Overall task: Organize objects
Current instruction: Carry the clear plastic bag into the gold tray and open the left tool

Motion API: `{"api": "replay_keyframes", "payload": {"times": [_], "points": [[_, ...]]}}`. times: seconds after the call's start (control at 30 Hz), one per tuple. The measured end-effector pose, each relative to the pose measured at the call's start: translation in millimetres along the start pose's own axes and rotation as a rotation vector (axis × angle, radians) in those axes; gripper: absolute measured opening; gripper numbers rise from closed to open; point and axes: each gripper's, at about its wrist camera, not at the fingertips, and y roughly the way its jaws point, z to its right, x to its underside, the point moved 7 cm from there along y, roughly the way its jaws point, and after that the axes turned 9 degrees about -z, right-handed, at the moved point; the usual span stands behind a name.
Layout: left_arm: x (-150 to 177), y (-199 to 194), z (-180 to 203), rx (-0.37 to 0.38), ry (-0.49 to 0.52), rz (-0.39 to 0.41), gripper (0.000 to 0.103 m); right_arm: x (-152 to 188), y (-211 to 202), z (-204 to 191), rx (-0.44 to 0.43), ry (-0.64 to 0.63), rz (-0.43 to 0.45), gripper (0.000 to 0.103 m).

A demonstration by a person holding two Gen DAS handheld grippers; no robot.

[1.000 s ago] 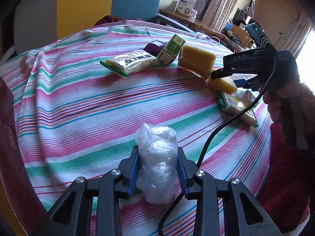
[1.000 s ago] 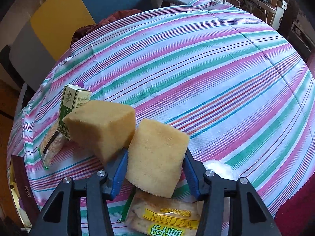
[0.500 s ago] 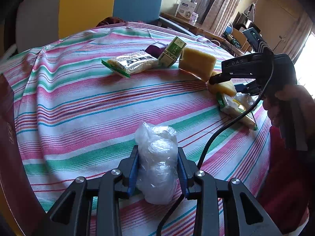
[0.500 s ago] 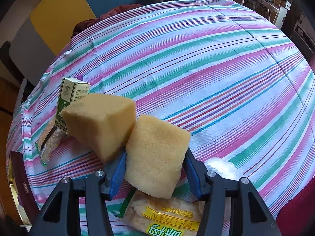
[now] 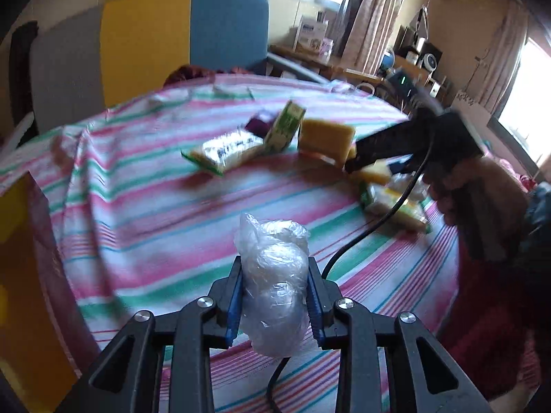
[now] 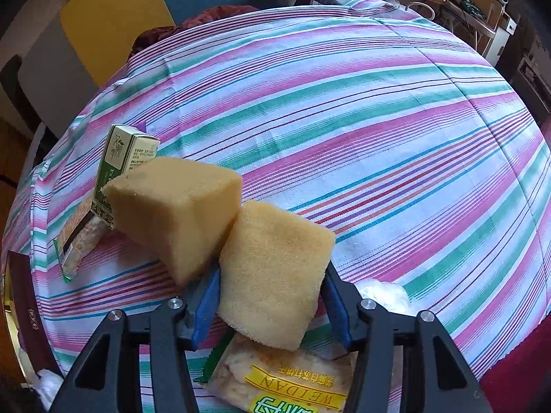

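Note:
A crumpled clear plastic bag [image 5: 272,241] sits squeezed between the blue pads of my left gripper [image 5: 274,275], held just above the striped tablecloth [image 5: 155,206]. My right gripper [image 6: 272,275] is shut on a yellow sponge block [image 6: 275,251], pointing steeply down over a Weidan snack packet [image 6: 286,378]. A second yellow sponge [image 6: 175,206] leans against the held one on its left. In the left wrist view the right gripper [image 5: 351,167] shows at the right, held by a hand [image 5: 482,186].
A green-and-white carton [image 6: 124,161] and another snack packet [image 6: 77,241] lie left of the sponges. A white plastic bundle [image 6: 382,292] lies right of the right gripper. A dark red box [image 6: 24,292] sits at the table's left edge. Chairs [image 5: 224,27] stand behind.
My left gripper has risen with the plastic bag, so the table looks lower and the room behind shows more. The right gripper and its sponge have stayed put.

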Motion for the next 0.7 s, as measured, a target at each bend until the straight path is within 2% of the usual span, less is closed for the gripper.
{"api": "replay_keyframes", "payload": {"times": [0.17, 0.37, 0.5, 0.7], "points": [[-12.9, -45.5, -38.4, 0.025, -0.117, 0.052, 0.033, 1.7, -1.3, 1.1, 0.012, -0.011, 0.005, 0.055], [3.8, -88.5, -143.4, -0.034, -0.364, 0.041, 0.033, 3.7, -0.7, -2.5, 0.025, -0.022, 0.007, 0.055], [27.8, -100.3, -216.9, -0.133, -0.492, -0.019, 0.033, 5.2, -1.2, -2.9, 0.030, -0.027, 0.009, 0.055], [45.0, -87.1, -286.4, -0.187, -0.648, -0.106, 0.033, 6.9, -1.4, -3.4, 0.032, -0.028, 0.010, 0.055]]}}
